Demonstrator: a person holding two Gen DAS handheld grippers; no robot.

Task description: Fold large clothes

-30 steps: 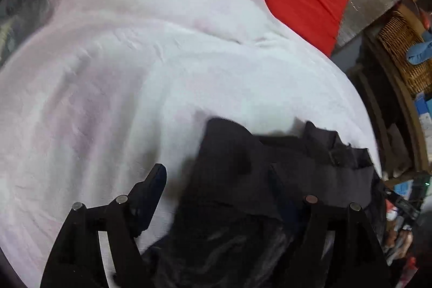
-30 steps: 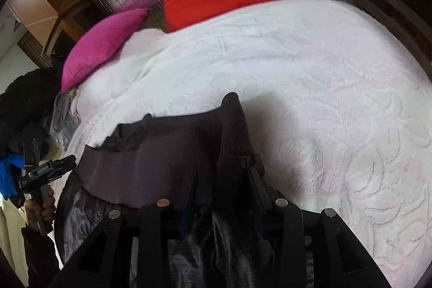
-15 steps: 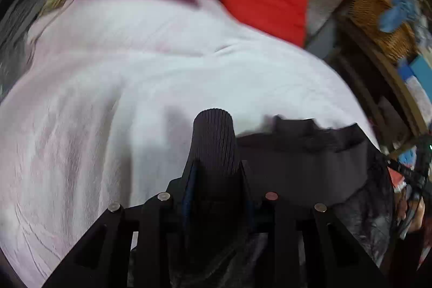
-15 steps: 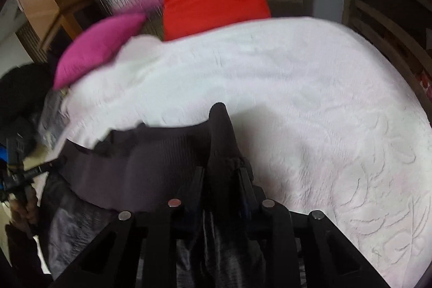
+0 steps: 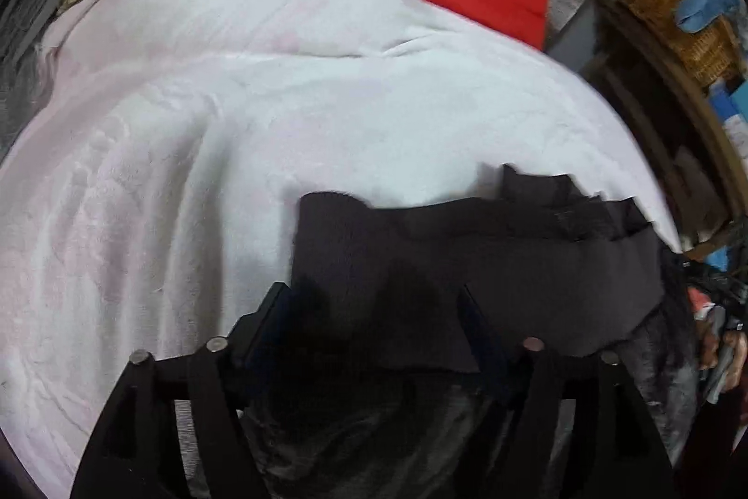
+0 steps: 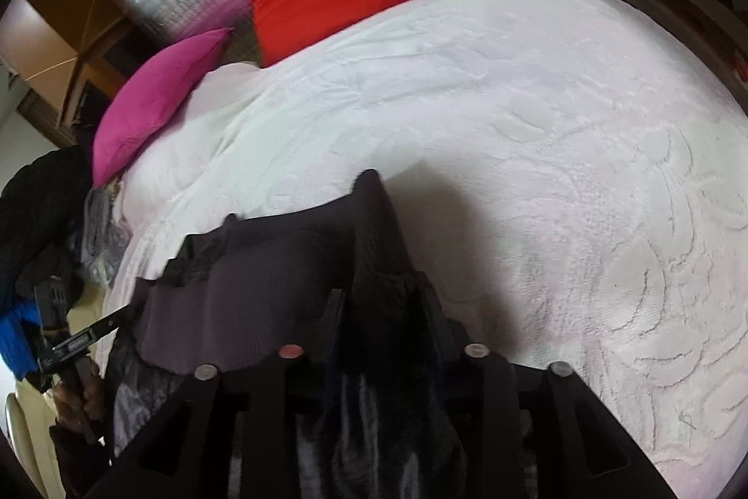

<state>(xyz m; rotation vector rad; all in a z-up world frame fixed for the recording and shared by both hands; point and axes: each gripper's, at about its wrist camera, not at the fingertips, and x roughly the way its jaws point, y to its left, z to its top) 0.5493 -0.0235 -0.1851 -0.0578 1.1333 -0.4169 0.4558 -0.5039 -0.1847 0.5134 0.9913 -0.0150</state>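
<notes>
While apparently cloth-filled, wicker basket point(image 5: 692, 31) on shelf; left gripper point(image 5: 374, 302) fingers apart, right gripper point(image 6: 381, 302) fingers clamped on dark garment point(image 6: 262, 288).

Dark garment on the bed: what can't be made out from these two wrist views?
- Garment type and full extent: its lower part runs under the grippers and off the bottom edge in both views.
- Left gripper: jaws have just been opening and stand apart over the cloth; contact beneath is lost in dark blur.
- Right gripper: jaws have just been opening, cloth bunched between them; whether the pads press is unclear.
</notes>
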